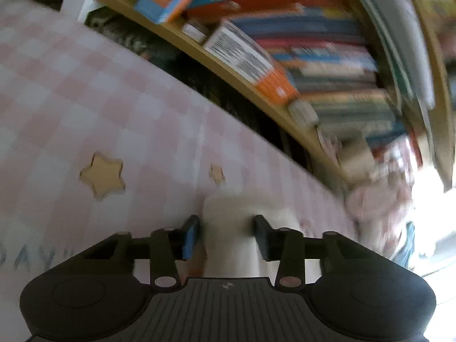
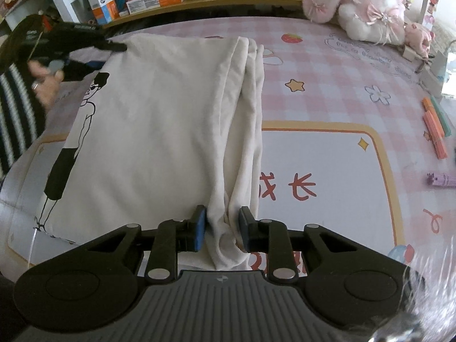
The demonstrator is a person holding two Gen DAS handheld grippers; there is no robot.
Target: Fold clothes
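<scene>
The cream cotton T-shirt with a black line-drawn figure [image 2: 159,131] lies on the pink checked worktop mat [image 2: 327,65], one side already folded in as a bunched band along its right edge. The right tongs [image 2: 221,223] clench that band's near end; the left tongs [image 1: 226,236] grip white cloth at the far corner — judging by this, about halfway, with cross folds left.

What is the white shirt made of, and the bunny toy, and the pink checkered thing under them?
The white shirt looks like soft matte cotton knit: it bunches into loose folds. The bunny toy looks like fluffy plush with satiny bows. The pink checkered mat seems smooth printed vinyl or coated cloth; I cannot tell which.
</scene>
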